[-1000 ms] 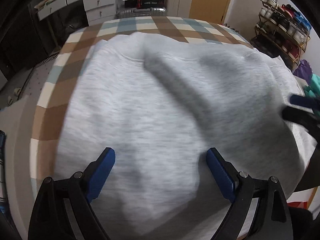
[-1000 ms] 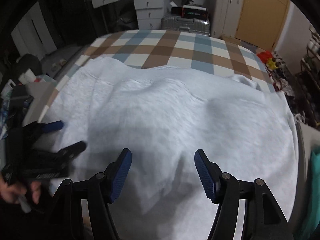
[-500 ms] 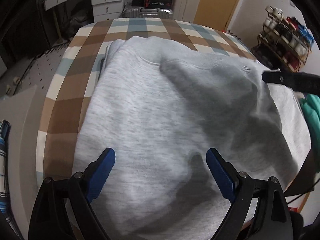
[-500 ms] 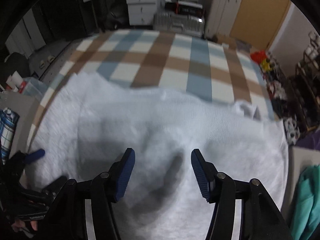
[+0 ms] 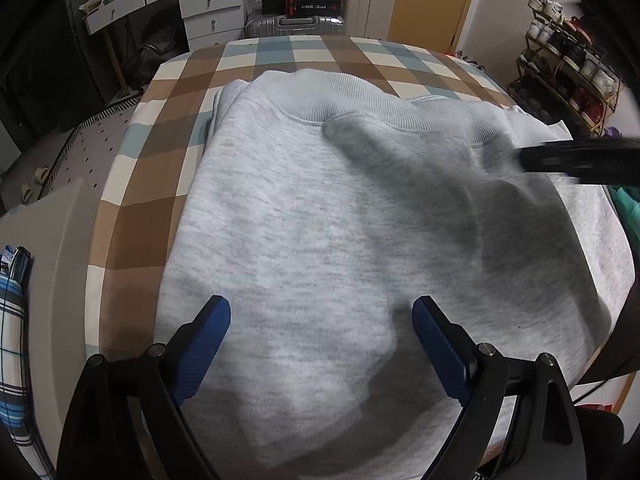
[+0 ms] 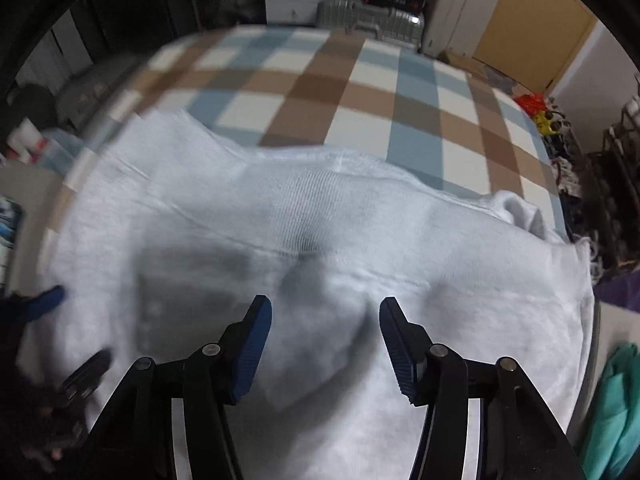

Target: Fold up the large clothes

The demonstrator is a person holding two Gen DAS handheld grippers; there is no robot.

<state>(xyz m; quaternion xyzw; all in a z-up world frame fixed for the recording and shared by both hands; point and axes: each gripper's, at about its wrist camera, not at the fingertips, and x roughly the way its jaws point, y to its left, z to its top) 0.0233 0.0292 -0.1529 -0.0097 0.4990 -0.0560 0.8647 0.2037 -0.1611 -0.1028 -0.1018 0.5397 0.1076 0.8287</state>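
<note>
The left gripper [image 5: 320, 344] stands with its blue-padded jaws spread wide, nothing between them, above the near part of the grey sweatshirt [image 5: 340, 220]. The right gripper [image 6: 325, 340] has its jaws parted at a narrower gap, also empty, over the same garment [image 6: 320, 240] closer to its ribbed band.

The sweatshirt is light heather grey, spread across the near half of the checked surface [image 5: 160, 140], which is patterned in brown, blue and cream squares. Its near edge runs up to and over the near edge of the surface. The fabric lies mostly flat with shallow ridges. A ribbed band [image 5: 340, 96] forms the far edge of the garment, and a doubled layer of fabric shows at its far-left corner. In the right wrist view a small bunch of fabric [image 6: 520, 208] rises at the right end of the ribbed band. That view is motion-blurred on its left side.

The far half of the checked surface is uncovered. A teal cloth [image 6: 612, 400] lies off the right edge.

Beyond the far edge stand a silver suitcase [image 5: 296, 26], white drawers [image 5: 208, 12] and, at far right, a shoe rack [image 5: 568, 64] filled with shoes.
</note>
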